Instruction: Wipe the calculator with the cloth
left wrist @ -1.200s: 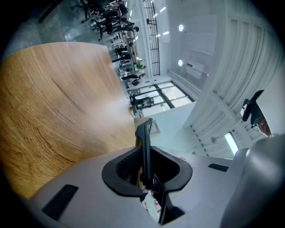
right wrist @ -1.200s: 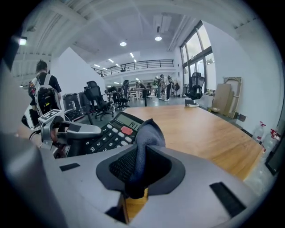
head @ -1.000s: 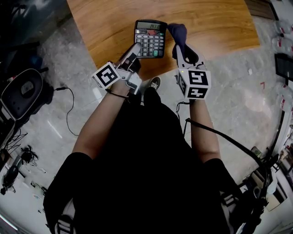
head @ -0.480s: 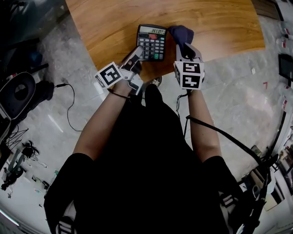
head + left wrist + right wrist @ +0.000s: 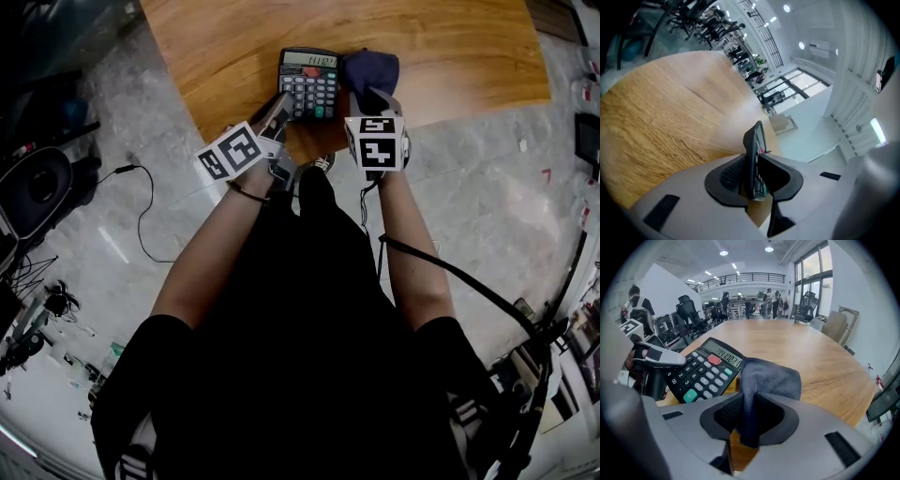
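Calculator and cloth each gripped, over the wooden table (image 5: 450, 56).
Left gripper (image 5: 283, 103) jaws clamp the calculator (image 5: 309, 80) edge-on; right gripper (image 5: 375, 97) jaws pinch the dark cloth (image 5: 369, 67), bunched just beside the calculator's right edge.

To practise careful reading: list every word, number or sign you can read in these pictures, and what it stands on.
"141": first digits on the calculator display; the rest are blurred.
"+": green key.
Other keys: print too small to read.
Marker cubes: square patterns only, no words.
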